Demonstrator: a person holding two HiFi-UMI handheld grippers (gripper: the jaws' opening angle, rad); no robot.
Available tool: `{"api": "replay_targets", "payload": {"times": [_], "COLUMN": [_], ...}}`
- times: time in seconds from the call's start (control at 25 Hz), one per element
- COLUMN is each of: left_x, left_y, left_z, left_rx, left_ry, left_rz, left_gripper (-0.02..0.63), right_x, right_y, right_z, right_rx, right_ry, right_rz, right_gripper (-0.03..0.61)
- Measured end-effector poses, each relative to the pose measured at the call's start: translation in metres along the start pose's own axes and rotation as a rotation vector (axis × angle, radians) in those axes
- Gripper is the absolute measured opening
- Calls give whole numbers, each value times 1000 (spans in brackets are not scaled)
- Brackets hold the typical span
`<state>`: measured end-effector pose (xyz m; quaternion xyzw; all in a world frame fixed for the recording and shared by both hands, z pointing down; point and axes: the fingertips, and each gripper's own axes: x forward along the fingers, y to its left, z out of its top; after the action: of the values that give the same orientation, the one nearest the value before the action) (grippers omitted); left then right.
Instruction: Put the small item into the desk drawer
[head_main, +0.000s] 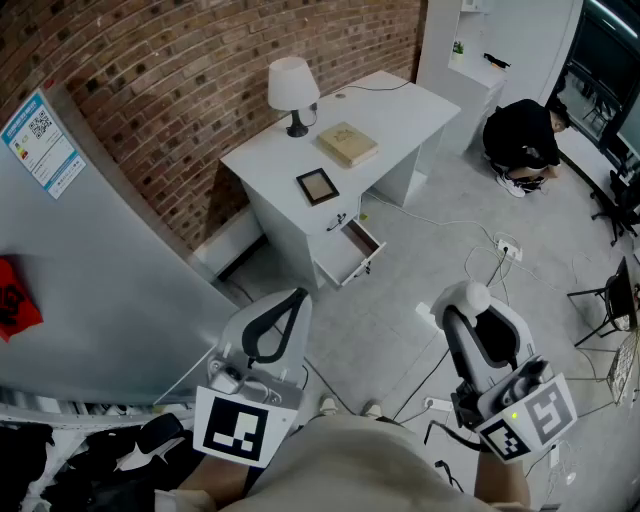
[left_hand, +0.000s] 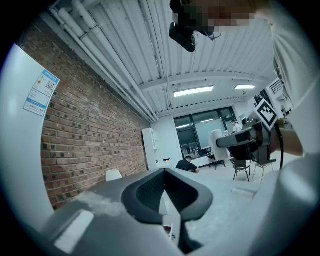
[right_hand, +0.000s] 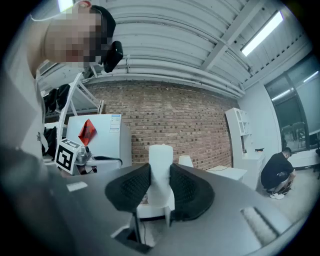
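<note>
The white desk (head_main: 400, 110) stands against the brick wall, and its top drawer (head_main: 352, 252) is pulled open toward me. My right gripper (head_main: 466, 303) is held over the floor a few steps from the desk. It is shut on a small white cylindrical item (right_hand: 161, 170) that stands upright between the dark pads (right_hand: 131, 189); its rounded top (head_main: 471, 296) shows in the head view. My left gripper (head_main: 290, 302) hangs at the lower left, near my body. Its jaws (left_hand: 167, 192) are shut together with nothing between them.
On the desk are a white lamp (head_main: 292, 90), a tan book (head_main: 347, 143) and a small picture frame (head_main: 317, 186). A person (head_main: 525, 140) crouches by the white shelf at the back right. Cables and a power strip (head_main: 505, 248) lie on the floor. A white fridge (head_main: 90, 290) fills the left.
</note>
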<state>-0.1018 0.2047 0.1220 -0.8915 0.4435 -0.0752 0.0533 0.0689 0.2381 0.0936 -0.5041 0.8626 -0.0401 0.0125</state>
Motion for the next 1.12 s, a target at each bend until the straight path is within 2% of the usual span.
{"api": "replay_targets", "payload": {"times": [0.4,0.84,1.12], "left_x": [-7,-19,-13], "left_y": [6,29,38], "left_z": [-6,-23,-34], "left_rx": [-2,-20,-42], "left_ry": [0,8,18], "left_rz": [-13,-36,-36], "left_gripper": [3,3,2], "right_x": [3,21,29], "right_y": [10,34,25], "right_z": [-7,-23,-32], "right_rx": [58,61,71], "right_ry": [-3,16,31], "right_rz": [2,-25,-48], "right_gripper": [124,124,124]}}
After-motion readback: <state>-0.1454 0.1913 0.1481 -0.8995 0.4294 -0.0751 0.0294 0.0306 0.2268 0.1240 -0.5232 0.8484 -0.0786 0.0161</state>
